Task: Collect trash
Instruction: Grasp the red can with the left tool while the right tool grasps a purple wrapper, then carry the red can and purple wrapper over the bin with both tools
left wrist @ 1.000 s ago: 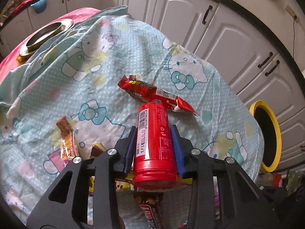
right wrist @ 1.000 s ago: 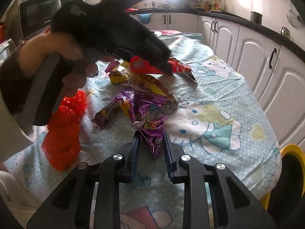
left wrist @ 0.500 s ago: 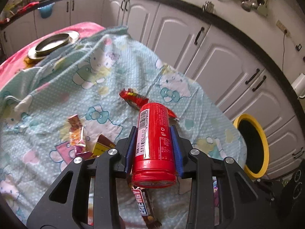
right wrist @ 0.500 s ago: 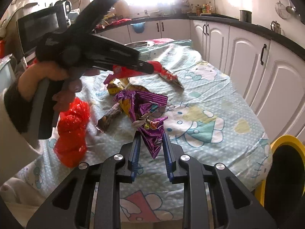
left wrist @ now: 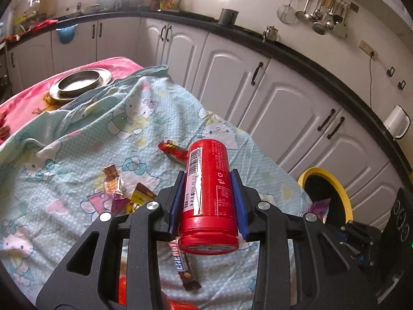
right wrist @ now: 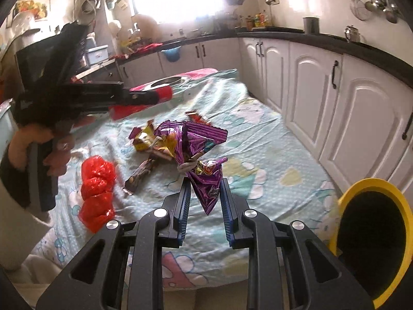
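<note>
My left gripper [left wrist: 208,180] is shut on a red cylindrical can [left wrist: 209,196] and holds it above the table; the can also shows in the right wrist view [right wrist: 140,102]. My right gripper [right wrist: 204,188] is shut on a crumpled purple foil wrapper [right wrist: 198,149], lifted off the cloth. A yellow-rimmed black bin [right wrist: 371,235] stands at the table's right end and also shows in the left wrist view [left wrist: 327,199]. Loose wrappers lie on the cloth: a red one [left wrist: 173,151], a brown candy bar [left wrist: 184,266], yellow and brown ones [right wrist: 147,139].
The table has a light blue Hello Kitty cloth [left wrist: 85,134]. A crumpled red plastic bag [right wrist: 96,191] lies at its left. A metal dish [left wrist: 80,82] sits at the far end on pink cloth. White cabinets [left wrist: 281,103] run along the right.
Both grippers have risen and pulled back from the table with their loads. The purple wrapper has come off the cloth. The bin now shows larger in both views.
</note>
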Demonstrator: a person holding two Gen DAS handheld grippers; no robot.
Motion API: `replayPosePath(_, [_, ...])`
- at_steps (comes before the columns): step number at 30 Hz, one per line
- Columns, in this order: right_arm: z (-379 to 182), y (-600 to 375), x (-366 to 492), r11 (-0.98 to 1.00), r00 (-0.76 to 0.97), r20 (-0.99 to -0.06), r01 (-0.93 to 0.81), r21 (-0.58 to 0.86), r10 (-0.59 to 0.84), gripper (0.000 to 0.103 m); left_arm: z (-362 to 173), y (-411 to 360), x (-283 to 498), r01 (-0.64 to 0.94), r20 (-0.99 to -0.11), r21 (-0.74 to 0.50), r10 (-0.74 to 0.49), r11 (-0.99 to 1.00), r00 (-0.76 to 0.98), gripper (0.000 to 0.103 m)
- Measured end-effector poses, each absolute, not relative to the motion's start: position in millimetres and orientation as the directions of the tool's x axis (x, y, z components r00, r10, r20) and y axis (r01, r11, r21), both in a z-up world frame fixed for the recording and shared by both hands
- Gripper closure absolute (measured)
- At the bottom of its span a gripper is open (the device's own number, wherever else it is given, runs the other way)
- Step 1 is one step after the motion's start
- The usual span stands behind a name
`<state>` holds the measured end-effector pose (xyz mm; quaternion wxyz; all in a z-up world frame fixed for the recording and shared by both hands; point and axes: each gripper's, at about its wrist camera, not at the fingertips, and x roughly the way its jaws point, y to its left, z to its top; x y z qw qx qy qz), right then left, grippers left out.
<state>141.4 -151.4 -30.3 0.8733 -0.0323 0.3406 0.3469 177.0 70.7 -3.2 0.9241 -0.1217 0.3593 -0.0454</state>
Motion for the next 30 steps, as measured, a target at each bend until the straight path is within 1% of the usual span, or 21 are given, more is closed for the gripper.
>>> replayPosePath(14, [-10.5, -202.2, 147.6, 0.823, 0.615, -0.581, -0.537, 0.186, 0.533, 0.081, 6.1, 35.4, 165.9, 0.057, -0.618, -0.250, -0.205, 0.967, 0.759, 0.076])
replayPosePath(30, [-5.6, -246.5, 149.9, 0.873, 0.673, -0.569, -0.443, 0.204, 0.474, 0.081, -0.1, -23.5, 166.7, 0.158, -0.615, -0.229, -0.269, 0.960, 0.741, 0.076])
